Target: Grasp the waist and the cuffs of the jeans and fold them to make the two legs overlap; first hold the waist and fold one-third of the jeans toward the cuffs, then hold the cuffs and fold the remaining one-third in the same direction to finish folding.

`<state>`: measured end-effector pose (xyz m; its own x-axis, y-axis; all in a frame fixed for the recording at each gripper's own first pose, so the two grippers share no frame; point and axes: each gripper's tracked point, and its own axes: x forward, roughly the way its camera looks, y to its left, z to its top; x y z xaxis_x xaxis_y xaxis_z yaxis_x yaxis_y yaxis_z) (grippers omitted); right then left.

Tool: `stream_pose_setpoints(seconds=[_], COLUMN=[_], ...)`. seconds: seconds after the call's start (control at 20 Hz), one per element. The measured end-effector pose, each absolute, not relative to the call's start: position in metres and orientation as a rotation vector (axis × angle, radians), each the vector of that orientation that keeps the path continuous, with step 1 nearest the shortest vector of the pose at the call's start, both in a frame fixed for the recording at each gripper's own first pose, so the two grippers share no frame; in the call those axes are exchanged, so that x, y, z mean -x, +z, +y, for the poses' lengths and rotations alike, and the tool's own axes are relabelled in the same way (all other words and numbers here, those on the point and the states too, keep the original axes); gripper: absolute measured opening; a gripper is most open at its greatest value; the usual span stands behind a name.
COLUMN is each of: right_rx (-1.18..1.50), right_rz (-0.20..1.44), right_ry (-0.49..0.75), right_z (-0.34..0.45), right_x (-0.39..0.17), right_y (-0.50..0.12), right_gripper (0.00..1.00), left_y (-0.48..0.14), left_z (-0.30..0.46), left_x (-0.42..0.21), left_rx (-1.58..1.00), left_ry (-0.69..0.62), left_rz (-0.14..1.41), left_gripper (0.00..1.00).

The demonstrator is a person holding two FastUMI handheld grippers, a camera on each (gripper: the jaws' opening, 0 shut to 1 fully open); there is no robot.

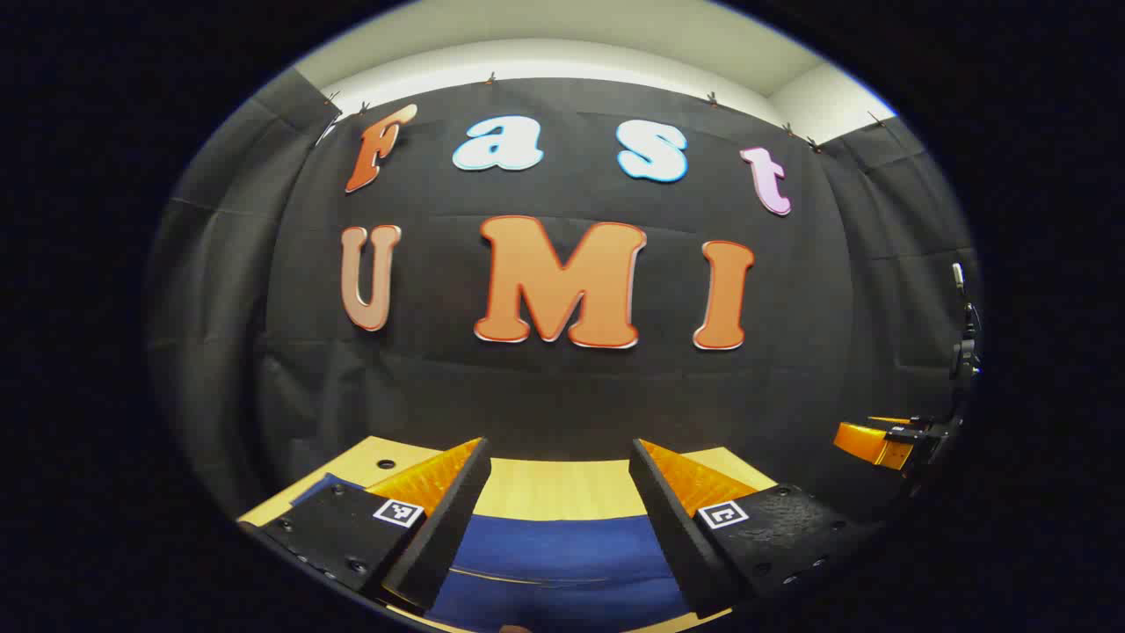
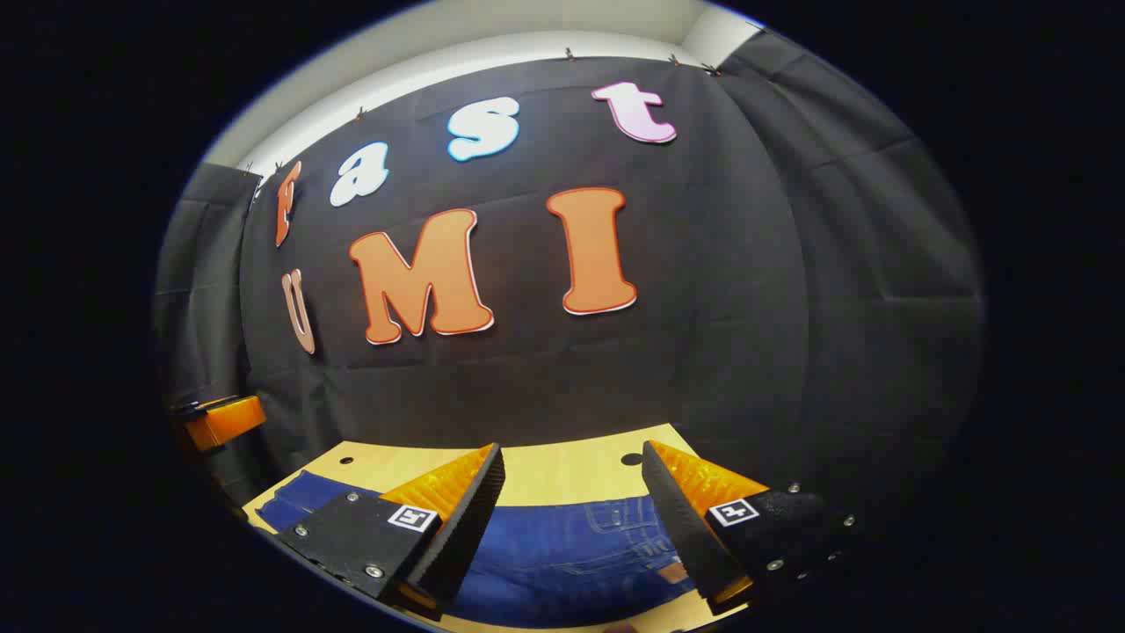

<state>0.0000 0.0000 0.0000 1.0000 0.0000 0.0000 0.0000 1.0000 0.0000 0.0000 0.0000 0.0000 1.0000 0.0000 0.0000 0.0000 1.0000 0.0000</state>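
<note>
Jeans (image 1: pixel 554 563) are lying flat on the light wooden table (image 1: pixel 545 488), blue denim spread out right under both of my grippers. From the left gripper view I'm looking down at a plain stretch of the fabric with a seam line running across it, and the far table edge meets the black cloth wall (image 1: pixel 562 387) just behind. From the right gripper view I can see stitched pocket detail on the denim (image 2: pixel 562 549), so that end looks like the waist, though I can't say for sure.

My left gripper (image 1: pixel 558 470) hangs above the jeans with its jaws spread wide, nothing between them. My right gripper (image 2: pixel 571 470) is the same deal: wide apart, hovering over the denim, not gripping anything.

There are a couple of small dark holes in the tabletop (image 2: pixel 631 459) near the back edge.
</note>
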Motion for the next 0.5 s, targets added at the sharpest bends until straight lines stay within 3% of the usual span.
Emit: stream_pose_setpoints(seconds=[0.25, 0.5], right_rx=[0.051, 0.127], right_rz=[-0.010, 0.011], right_ry=[0.003, 0.000], right_z=[0.071, 0.071], right_x=[0.018, 0.028], right_y=[0.005, 0.003], right_gripper=[1.00, 0.97], left_y=[0.027, 0.041], left_z=[0.127, 0.191], left_x=[0.016, 0.034], left_rx=[0.000, 0.028], left_ry=[0.040, 0.105], left_rz=[-0.001, -0.061], left_gripper=[0.98, 0.98])
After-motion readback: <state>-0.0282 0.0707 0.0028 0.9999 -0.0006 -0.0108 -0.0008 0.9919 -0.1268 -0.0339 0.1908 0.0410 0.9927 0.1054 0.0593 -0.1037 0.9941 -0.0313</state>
